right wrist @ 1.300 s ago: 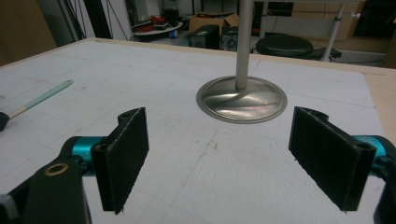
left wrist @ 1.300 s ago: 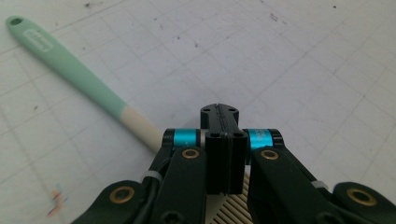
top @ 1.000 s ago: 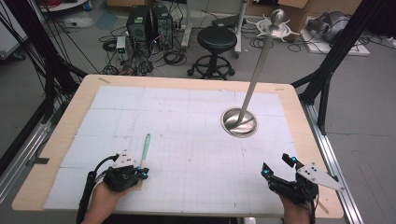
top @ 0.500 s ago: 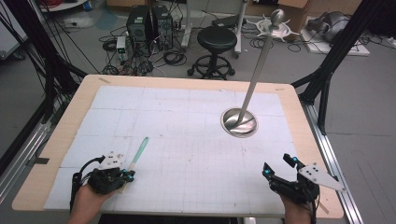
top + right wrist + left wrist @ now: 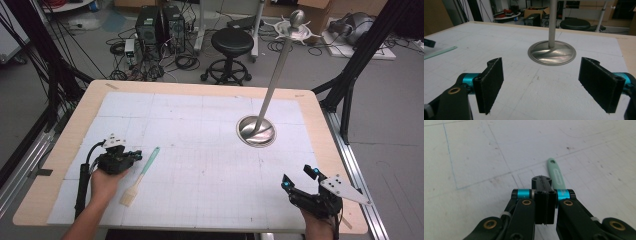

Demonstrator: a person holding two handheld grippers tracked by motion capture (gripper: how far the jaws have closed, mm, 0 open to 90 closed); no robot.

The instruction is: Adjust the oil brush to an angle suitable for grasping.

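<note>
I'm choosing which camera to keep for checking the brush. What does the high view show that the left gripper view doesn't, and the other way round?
High view alone: the brush's pale bristle head, the steel stand and the open right claw.
Left gripper view alone: the left claw close up, pads pressed together with nothing between them.
Both: the mint brush handle lying on the white mat beside the left claw.

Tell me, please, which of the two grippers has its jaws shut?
The left gripper, beside the green-handled brush; its jaws meet, while the right gripper has jaws wide apart.
</note>
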